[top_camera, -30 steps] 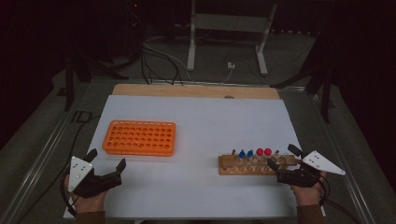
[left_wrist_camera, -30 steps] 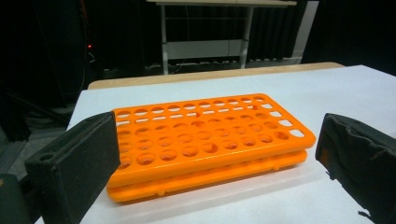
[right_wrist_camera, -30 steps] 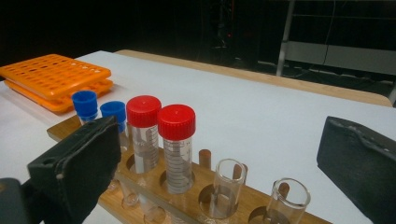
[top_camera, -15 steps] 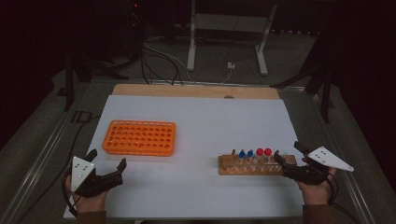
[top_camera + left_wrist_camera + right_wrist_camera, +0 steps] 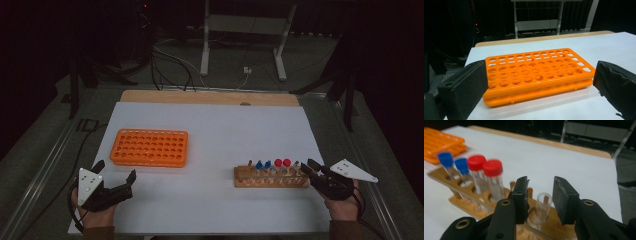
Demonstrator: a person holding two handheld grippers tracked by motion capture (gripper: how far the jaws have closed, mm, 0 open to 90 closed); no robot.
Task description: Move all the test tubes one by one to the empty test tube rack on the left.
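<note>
Two grippers sit low over the tabletop (image 5: 220, 135): the right gripper (image 5: 540, 195), jaws spread, frames an uncapped tube (image 5: 541, 207) in the wooden rack (image 5: 549, 227). Likely a pick-up; next, close squarely on the tube. Left gripper (image 5: 536, 82) waits spread wide, orange rack (image 5: 536, 72) just ahead.

Right gripper (image 5: 540, 195) jaws apart over an uncapped tube (image 5: 541, 207) in the wooden rack (image 5: 456, 200); red-capped tubes (image 5: 485, 168) beside.

You have an orange rack (image 5: 150, 147), a wooden rack (image 5: 270, 177) with blue caps (image 5: 454, 162) and red caps (image 5: 484, 165), and a white counter (image 5: 215, 130).
</note>
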